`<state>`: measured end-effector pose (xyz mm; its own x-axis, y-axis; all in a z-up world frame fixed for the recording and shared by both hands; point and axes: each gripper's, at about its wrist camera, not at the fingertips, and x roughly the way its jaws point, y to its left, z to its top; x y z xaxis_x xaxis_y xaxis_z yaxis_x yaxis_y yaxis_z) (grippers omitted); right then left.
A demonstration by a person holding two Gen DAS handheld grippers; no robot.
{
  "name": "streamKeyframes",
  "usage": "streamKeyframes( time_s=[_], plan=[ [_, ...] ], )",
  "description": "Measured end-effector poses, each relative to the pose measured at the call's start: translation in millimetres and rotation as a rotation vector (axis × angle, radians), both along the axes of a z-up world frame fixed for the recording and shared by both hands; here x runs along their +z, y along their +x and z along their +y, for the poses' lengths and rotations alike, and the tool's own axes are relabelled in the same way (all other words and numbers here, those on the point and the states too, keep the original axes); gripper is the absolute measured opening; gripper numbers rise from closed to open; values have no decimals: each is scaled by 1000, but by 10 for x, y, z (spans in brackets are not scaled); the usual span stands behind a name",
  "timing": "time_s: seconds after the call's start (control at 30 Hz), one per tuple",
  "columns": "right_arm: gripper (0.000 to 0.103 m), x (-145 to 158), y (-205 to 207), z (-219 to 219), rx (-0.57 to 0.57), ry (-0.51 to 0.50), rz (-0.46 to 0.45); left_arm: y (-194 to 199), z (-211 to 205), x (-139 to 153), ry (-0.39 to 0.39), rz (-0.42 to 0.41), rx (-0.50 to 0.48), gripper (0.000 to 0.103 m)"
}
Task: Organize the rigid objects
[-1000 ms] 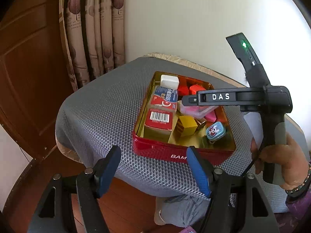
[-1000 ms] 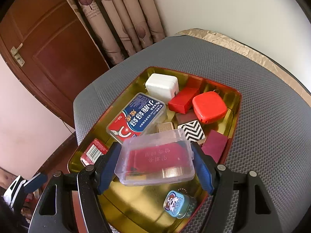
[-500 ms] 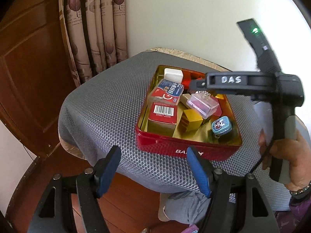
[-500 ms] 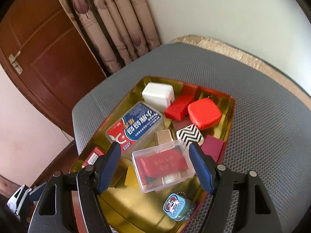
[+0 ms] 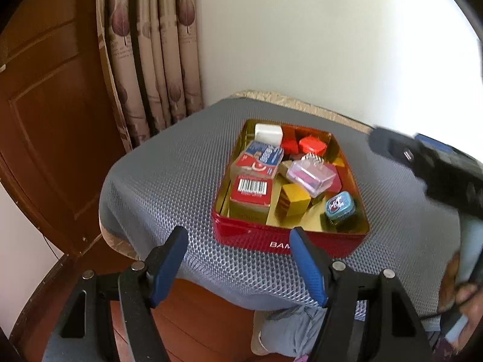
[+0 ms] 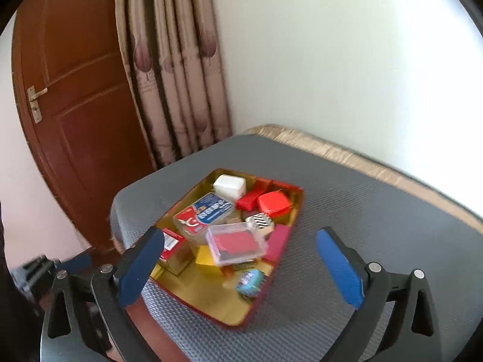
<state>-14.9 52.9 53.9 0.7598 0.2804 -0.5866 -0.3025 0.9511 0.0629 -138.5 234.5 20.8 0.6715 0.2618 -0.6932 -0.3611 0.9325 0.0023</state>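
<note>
A red tin (image 5: 280, 239) with a gold inside (image 6: 211, 301) sits on a grey mesh cushion and holds several small boxes. A clear plastic case (image 5: 311, 176) with a red insert (image 6: 237, 242) lies on top of the pile. A white box (image 6: 229, 185), a red square case (image 6: 273, 203), a barcode box (image 5: 252, 191), a yellow block (image 5: 294, 202) and a small blue tin (image 5: 339, 205) lie around it. My left gripper (image 5: 238, 267) is open and empty before the tin's near wall. My right gripper (image 6: 241, 267) is open and empty, raised above the tin.
The grey cushion (image 5: 169, 181) has open surface left of the tin and a drop at its near edge. A brown door (image 6: 81, 126) and a patterned curtain (image 6: 169, 69) stand behind on the left. A white wall is behind.
My right gripper opened, let go of the clear case onto the pile in the tin, and pulled up and back. My left gripper stayed open and drew back a little.
</note>
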Motion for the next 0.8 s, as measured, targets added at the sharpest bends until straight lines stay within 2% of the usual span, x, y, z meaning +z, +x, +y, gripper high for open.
streamKeyframes(
  time_s=[0.17, 0.53, 0.8],
  plan=[
    [103, 82, -313, -66, -54, -40, -89, -25, -34, 34, -25, -13, -13, 72],
    [103, 221, -571, -200, -103, -17, -113, -97, -274, 126, 65, -48, -49, 72],
    [103, 290, -661, -177, -107, -28, -131, -127, -309, 142, 71, -62, -57, 72]
  ],
)
